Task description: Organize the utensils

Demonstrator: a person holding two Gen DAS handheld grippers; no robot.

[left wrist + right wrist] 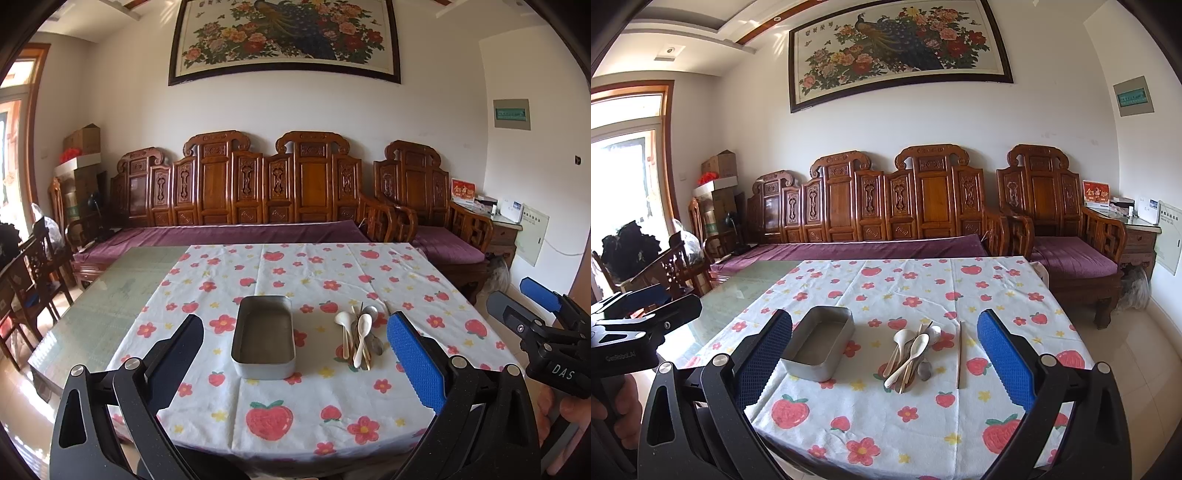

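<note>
Tablecloth (295, 424): bare metal tray (264, 336)

Strawberry-and-flower tablecloth (280, 406), grey tin (264, 363), white spoons (364, 326)

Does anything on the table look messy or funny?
Yes. The spoons and chopsticks lie in a crisscross heap on the tablecloth, while the metal tray beside them sits empty. One chopstick lies apart, right of the heap.

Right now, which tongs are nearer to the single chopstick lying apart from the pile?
Right. The right tongs are open, facing the spoon pile and the chopstick; the left tongs are open facing the metal tray.
</note>
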